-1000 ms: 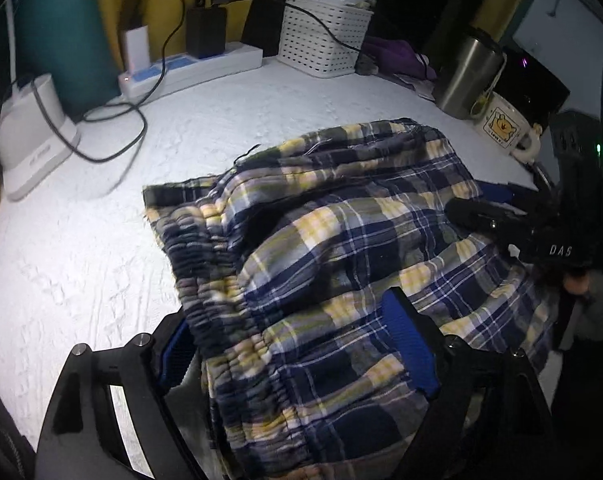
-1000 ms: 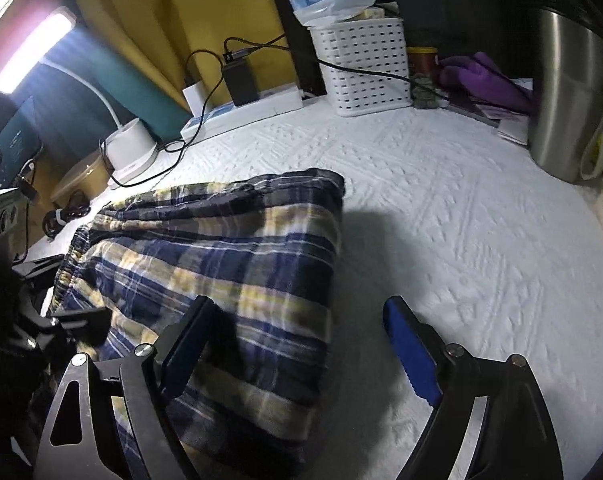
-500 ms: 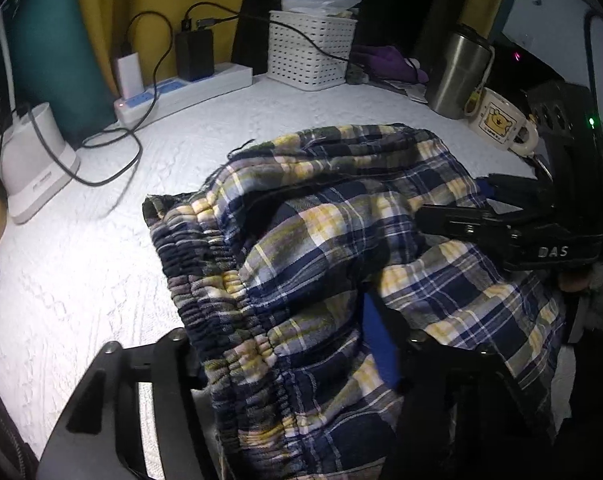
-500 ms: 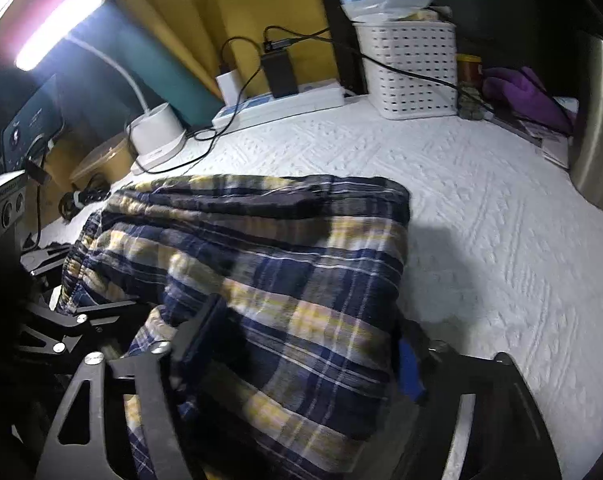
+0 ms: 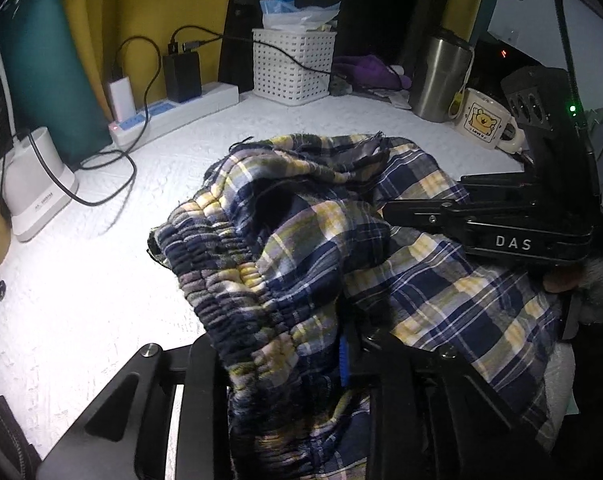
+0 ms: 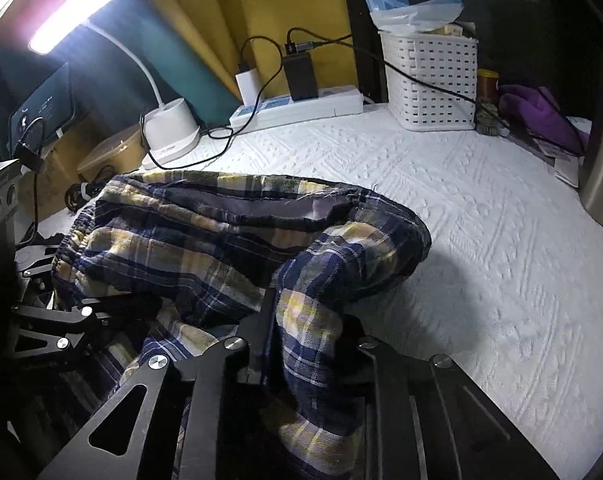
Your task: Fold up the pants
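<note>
With both jaw pairs just closed onto cloth: plaid pants bunched on white textured bedcover, near edge lifted, far part resting on cover. Left gripper pinching gathered elastic waistband between its pads; fabric draped over both fingers, blue pad visible at right finger only. Right gripper clamped on a fold of pants at the opposite near corner; cloth hanging down between the fingers. Right gripper also visible in left wrist view, lying across pants at right, marked DAS. Left gripper body visible at left edge of right wrist view. Behind pants, well apart: white basket, power strip, steel tumbler, bear mug, lamp base. Lamp head lit.
</note>
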`<state>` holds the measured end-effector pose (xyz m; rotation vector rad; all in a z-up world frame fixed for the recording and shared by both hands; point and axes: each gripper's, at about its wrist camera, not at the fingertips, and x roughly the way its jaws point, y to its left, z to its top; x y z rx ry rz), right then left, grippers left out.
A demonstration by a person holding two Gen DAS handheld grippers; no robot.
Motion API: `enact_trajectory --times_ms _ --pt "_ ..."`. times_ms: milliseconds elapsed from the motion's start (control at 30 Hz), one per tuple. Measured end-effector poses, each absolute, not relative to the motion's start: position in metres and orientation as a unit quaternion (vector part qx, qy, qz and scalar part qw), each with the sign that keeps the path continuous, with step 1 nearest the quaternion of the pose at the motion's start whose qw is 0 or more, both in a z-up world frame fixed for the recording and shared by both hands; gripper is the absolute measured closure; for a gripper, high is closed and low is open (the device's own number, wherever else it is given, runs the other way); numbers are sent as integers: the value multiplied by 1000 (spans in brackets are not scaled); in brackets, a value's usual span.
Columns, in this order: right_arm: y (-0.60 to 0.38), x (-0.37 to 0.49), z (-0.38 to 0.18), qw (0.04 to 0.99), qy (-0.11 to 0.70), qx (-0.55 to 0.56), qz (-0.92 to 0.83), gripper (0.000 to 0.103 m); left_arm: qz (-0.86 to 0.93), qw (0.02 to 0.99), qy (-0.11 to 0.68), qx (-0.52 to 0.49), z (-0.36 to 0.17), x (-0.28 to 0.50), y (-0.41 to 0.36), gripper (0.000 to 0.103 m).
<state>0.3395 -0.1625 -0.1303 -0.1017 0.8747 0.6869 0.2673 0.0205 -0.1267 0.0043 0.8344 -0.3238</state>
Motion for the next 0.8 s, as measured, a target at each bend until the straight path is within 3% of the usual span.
enact_trajectory --times_ms 800 --pt "-172 251 -31 890 308 -73 329 84 -147 942 300 12 -50 187 29 78"
